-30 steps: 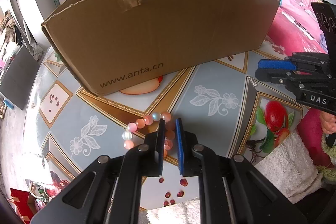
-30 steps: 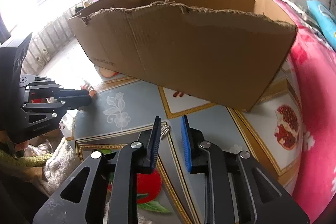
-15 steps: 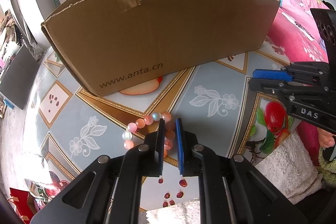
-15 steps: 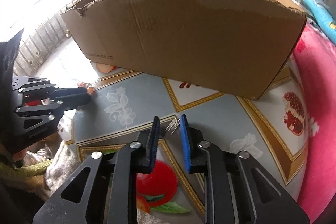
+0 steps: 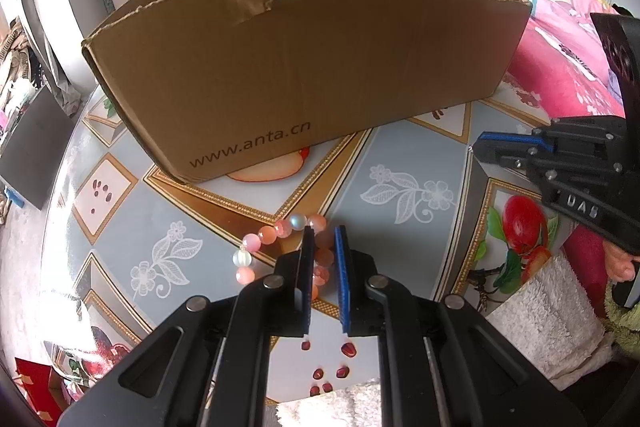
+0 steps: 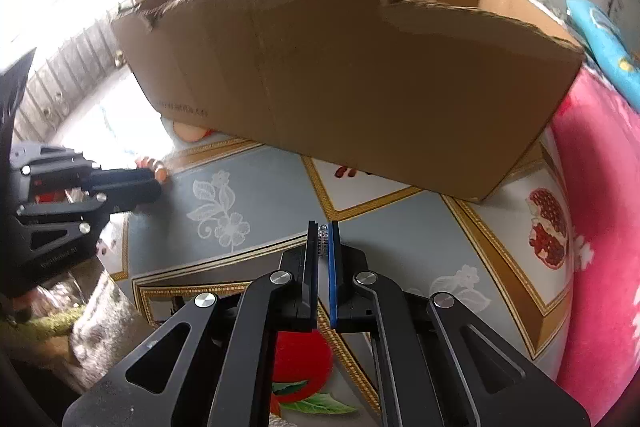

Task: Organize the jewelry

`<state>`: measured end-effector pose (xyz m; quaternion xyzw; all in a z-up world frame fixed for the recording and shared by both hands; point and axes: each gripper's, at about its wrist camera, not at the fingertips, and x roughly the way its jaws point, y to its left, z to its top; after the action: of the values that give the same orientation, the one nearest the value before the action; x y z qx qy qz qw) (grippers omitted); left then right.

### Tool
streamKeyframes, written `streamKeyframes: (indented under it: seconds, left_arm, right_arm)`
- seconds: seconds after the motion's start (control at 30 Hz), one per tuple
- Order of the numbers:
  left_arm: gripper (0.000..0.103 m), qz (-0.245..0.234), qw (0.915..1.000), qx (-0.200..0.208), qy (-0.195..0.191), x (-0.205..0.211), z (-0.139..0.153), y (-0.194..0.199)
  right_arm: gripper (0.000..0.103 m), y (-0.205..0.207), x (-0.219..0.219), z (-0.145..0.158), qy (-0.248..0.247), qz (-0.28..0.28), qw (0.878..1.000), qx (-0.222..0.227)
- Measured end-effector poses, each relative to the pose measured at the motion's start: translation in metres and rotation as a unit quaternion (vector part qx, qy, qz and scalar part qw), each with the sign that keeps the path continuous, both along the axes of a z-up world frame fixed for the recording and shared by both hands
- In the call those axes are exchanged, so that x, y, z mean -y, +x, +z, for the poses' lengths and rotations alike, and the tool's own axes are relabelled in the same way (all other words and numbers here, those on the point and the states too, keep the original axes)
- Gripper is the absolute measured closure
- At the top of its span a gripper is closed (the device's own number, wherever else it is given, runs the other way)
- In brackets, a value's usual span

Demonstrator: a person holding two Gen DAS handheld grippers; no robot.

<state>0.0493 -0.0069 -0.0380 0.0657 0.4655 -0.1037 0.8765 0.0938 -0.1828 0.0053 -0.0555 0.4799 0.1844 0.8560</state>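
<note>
The small silver jewelry piece (image 6: 322, 239) sits pinched at the tips of the right gripper (image 6: 323, 241), low over the patterned table (image 6: 256, 195), probably for lifting into the cardboard box (image 6: 360, 79) just behind. The pink bead bracelet (image 5: 280, 239) lies on the table, 1 side clamped by the narrowed left gripper (image 5: 323, 247), likely box-bound too

— What colours did the bead bracelet (image 5: 280, 239) show?
— Peach and pink beads, with two pale, milky blue ones.
— And the tablecloth (image 5: 400, 163)?
— Grey-blue panels with white flowers, gold borders, and red fruit.
— The cardboard box (image 5: 304, 67)?
— Plain brown with dark lettering.
— The gripper pads?
— Blue on black, with a small silvery piece (image 6: 322, 239) between the right pair.
</note>
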Motion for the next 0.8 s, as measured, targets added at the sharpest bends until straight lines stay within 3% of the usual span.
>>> streamKeyframes:
  seconds: [0.23,0.37,0.6,0.8]
  left_arm:
    - [0.094,0.012,0.9998,0.011,-0.007,-0.005,0.006,-0.004]
    - [0.094,0.024,0.9987,0.032,-0.031,-0.021,0.024,-0.01]
    - [0.094,0.047,0.9876,0.053,-0.14,-0.071,0.065,-0.021]
    - [0.094,0.026,0.9755,0.068,-0.207,-0.082,0.102,-0.026]
  right_arm:
    - [0.101,0.002,0.013,0.015,0.022,-0.014,1.0,0.014]
    - [0.101,0.002,0.018,0.03,0.038,-0.019,0.999,0.027]
    - [0.101,0.001,0.029,0.072,0.076,-0.017,0.994,0.071]
    - [0.101,0.011,0.034,0.108,0.109,-0.01,0.989,0.1]
